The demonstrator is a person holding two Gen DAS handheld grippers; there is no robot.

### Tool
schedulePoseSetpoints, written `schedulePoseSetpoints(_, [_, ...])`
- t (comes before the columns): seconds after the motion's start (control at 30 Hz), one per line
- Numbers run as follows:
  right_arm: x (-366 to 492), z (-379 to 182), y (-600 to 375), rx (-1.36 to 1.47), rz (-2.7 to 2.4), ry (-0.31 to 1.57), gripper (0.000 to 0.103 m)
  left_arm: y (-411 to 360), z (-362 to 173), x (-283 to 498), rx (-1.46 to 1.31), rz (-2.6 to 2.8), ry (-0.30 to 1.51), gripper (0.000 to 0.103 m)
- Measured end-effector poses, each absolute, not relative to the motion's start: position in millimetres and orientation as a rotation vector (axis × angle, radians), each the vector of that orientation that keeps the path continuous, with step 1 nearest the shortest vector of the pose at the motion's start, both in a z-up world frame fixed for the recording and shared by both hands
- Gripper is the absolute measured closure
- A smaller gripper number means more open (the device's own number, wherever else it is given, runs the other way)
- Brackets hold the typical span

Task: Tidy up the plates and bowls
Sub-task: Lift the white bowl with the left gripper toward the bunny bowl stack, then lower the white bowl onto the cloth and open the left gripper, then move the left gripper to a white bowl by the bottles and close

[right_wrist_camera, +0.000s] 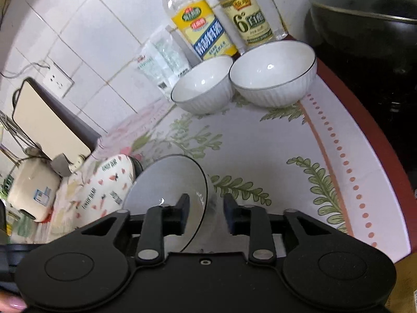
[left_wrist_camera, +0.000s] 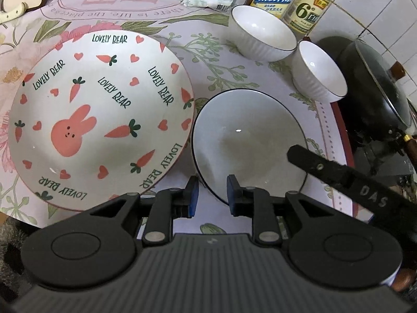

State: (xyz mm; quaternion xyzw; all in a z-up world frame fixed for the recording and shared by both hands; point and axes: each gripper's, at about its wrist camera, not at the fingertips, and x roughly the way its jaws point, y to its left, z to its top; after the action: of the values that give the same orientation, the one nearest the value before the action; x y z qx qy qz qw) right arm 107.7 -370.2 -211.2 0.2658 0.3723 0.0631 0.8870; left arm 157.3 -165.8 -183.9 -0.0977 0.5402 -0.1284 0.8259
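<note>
releasing plain black-rimmed plate onto table beside lovely bear plate; left gripper and right gripper jaws apart, straddling its rim. advice: withdraw straight back, avoid dragging; ribbed bowls next.

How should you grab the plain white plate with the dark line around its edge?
By its thin rim, I'd say. The plain plate lies flat and wide on the flowery cloth, so only the edge fits between jaws. Its near edge is clear; the bunny plate crowds the left side. The left gripper and right gripper already straddle the rim, jaws apart, not pinching it.
</note>
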Motion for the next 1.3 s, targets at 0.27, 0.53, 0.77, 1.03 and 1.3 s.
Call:
schedulePoseSetpoints(0.27, [93,-189,-385,0.532,0.135,0.730,0.053,-161,-155,149,-0.186,-0.324,1.147,0.079])
schedulePoseSetpoints(0.53, [83,-162,-399,0.500,0.142,0.630,0.044,-163,-116,147,-0.192,-0.390,1.041,0.072])
schedulePoseSetpoints(0.77, [96,-155,-426,0.570,0.128,0.534,0.039,-186,-99,163,-0.172,-0.447,0.918,0.064])
schedulePoseSetpoints(1.03, [137,-176,-448,0.689,0.018,0.552,0.037,-217,-123,193,-0.203,-0.407,0.867,0.048])
schedulePoseSetpoints(1.3, [184,-208,-460,0.723,-0.106,0.619,0.037,-254,-144,232,-0.136,-0.423,0.844,0.042])
